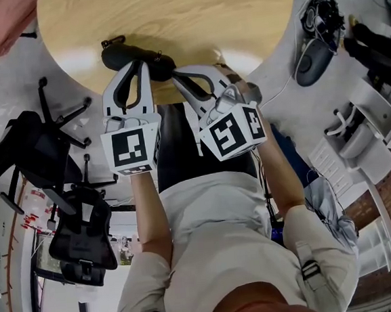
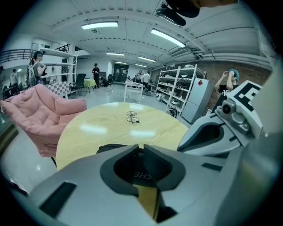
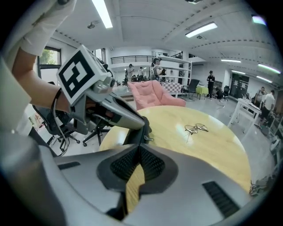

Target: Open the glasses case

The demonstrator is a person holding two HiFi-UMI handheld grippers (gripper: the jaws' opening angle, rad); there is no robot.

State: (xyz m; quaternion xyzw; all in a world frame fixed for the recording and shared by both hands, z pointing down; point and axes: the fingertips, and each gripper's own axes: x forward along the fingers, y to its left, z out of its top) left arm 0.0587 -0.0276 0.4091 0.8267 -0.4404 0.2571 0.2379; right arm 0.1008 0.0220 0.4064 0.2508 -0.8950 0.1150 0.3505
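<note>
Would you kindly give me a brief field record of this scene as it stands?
Table: round, light wood
Glasses case: black, looks closed, at the table's near edge
Left gripper: shut on the case
Right gripper: jaws together, tip beside the case
Glasses: lying farther out on the table, apart from the case

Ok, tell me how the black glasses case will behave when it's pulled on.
The glasses case looks rounded and soft-shelled with a zip pull, so it probably gives when squeezed. It seems light and the table is glossy, so it will likely slide unless held.
</note>
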